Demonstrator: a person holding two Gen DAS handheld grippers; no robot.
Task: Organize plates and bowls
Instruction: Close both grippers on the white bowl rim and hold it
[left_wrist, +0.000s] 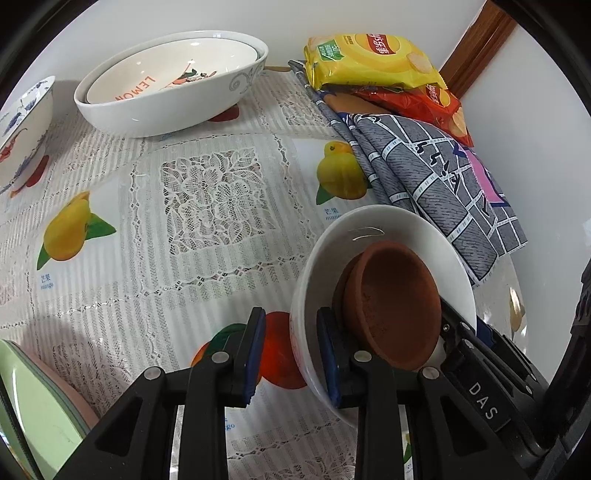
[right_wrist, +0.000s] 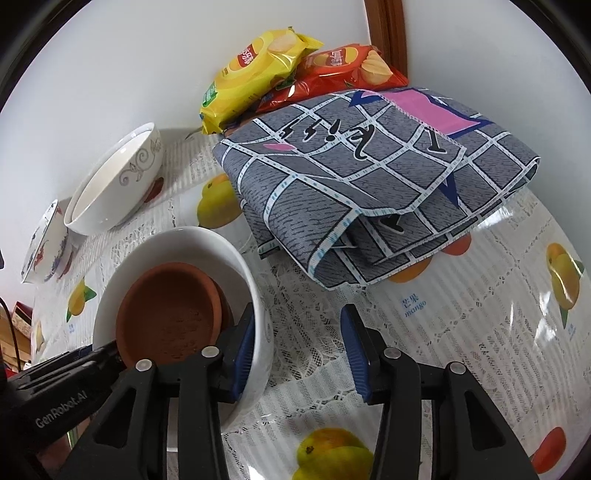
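Both claws meet at the white bowl (left_wrist: 373, 236) on the near right of the desk (left_wrist: 207, 199). Left claw (left_wrist: 291, 354) grasps its rim, one pad inside and one outside; right claw (right_wrist: 299, 354) straddles the opposite wall, though I cannot tell whether it presses. A matte, round clay saucer (left_wrist: 395, 306) leans tilted inside the glossy bowl. Far left, two glazed bowls (left_wrist: 173, 85) are already nested; a painted bowl (left_wrist: 26, 125) and pastel plates (left_wrist: 40, 410) seem left to sort.
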